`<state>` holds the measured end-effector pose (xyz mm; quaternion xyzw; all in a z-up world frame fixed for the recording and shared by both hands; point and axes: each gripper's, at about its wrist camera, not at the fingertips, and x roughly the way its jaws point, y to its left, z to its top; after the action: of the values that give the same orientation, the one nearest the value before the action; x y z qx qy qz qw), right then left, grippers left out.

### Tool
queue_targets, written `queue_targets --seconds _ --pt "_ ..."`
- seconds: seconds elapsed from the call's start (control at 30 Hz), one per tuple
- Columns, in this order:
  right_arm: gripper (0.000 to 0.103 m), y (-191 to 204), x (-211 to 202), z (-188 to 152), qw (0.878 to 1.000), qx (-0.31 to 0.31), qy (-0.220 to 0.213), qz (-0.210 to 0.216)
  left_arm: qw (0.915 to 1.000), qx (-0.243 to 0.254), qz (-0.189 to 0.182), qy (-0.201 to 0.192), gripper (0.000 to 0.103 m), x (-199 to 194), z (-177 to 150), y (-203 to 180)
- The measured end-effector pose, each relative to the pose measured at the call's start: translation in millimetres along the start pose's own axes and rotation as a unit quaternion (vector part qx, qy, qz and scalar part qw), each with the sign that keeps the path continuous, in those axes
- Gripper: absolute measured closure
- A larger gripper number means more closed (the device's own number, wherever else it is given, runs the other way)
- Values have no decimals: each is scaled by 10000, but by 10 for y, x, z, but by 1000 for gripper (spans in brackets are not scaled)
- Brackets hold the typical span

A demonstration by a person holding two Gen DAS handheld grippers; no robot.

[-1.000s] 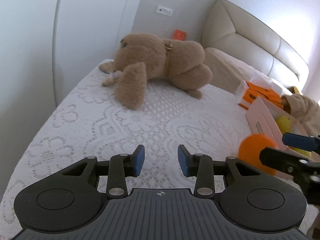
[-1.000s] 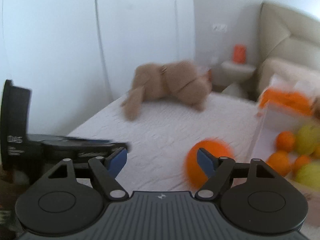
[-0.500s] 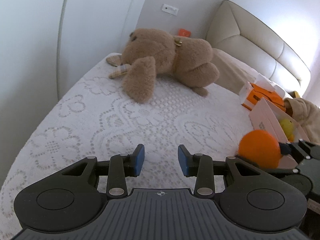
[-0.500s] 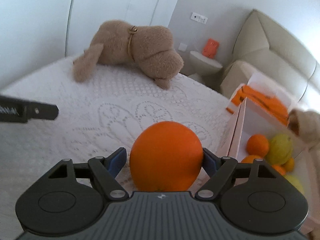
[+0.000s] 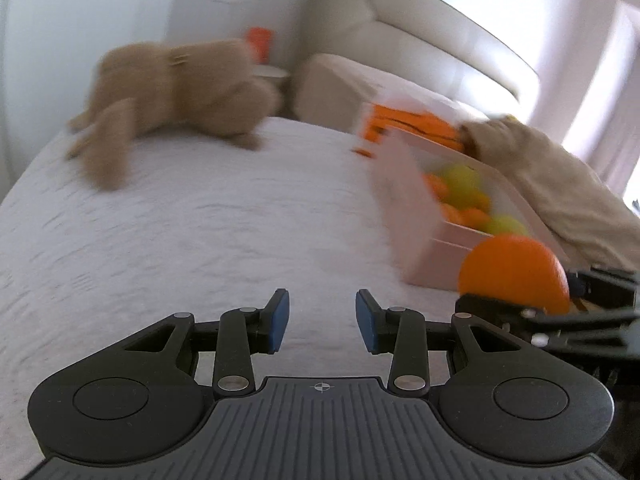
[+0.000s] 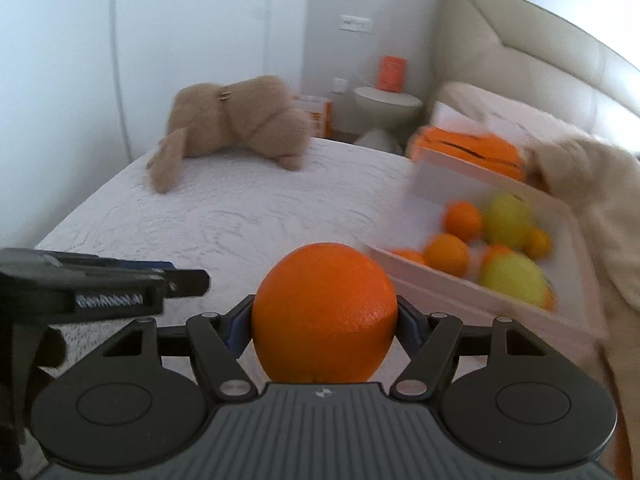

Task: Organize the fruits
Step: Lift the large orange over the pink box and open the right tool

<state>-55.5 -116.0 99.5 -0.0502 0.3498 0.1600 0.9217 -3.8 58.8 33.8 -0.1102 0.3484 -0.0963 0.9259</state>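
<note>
White lace bedspread [image 5: 192,232] fills the left wrist view, bare from the near edge up to a brown plush toy [image 5: 172,92] lying by the far left corner of the bed. The left gripper [image 5: 322,316] hangs over this open stretch with its blue pads apart and nothing between them. Toward the right edge of the bed sits a pale pink box [image 5: 404,200] with oranges and yellow-green fruit inside, a beige cloth [image 5: 560,184] draped just beyond it and an orange-printed carton [image 5: 404,124] behind. At the right, the big orange [image 5: 514,272] shows just in front of the box's near corner, carried in the right gripper's black fingers [image 5: 496,306]. A cream headboard and white walls close the room; much is motion-blurred. In the right wrist view the right gripper [image 6: 324,322] has its jaws closing, pads pressed on both sides of the orange [image 6: 324,312], above the bedspread [image 6: 240,216] short of the box [image 6: 448,292]. Fruit [image 6: 508,220] lies loose in the box. The left gripper [image 6: 120,284] juts in from the left, well apart. The plush toy [image 6: 236,120] lies at the far edge, with a round bedside table [image 6: 388,100] beyond holding an orange container [image 6: 392,74].
</note>
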Motion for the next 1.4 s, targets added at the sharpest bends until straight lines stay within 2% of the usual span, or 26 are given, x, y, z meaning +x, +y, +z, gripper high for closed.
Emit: queue_targets --seconds 0.2,0.4,0.47,0.57,0.8,0.93,1.07,1.17,1.3,1.4 --pt "33 -578 -380 -57 9953 880 -321 -249 9955 795 -512 94 62 -20 110 -723" --pt "32 -943 -749 147 9861 1363 -946 110 9850 1471 -831 -349 63 -143 390 -1429" --pt "32 -1022 -815 264 9832 1437 -1102 211 9829 1632 -686 -509 72 -173 500 -1593" --pt "32 -1149 -861 457 9793 1549 -1296 156 9804 1751 -557 -709 74 -167 674 -1750" --pt "32 -1498 -809 787 9686 1960 -1479 395 9775 1864 -418 -890 77 -51 953 -1917" --pt "32 -1554 -610 894 9715 1924 -1344 322 9796 1822 -400 -754 81 179 987 -1866" --pt "32 -1601 -259 923 9758 1919 -1001 309 9830 1701 -507 -462 81 473 940 -1673" --pt "32 -1705 35 891 9747 2073 -642 530 9891 1238 -752 -245 79 576 850 -1367" --pt "32 -1783 516 859 9767 2131 -139 237 9957 733 -553 -143 79 607 696 -941" --pt "33 -1788 863 799 9761 2145 266 227 9974 432 -569 -37 80 604 610 -687"
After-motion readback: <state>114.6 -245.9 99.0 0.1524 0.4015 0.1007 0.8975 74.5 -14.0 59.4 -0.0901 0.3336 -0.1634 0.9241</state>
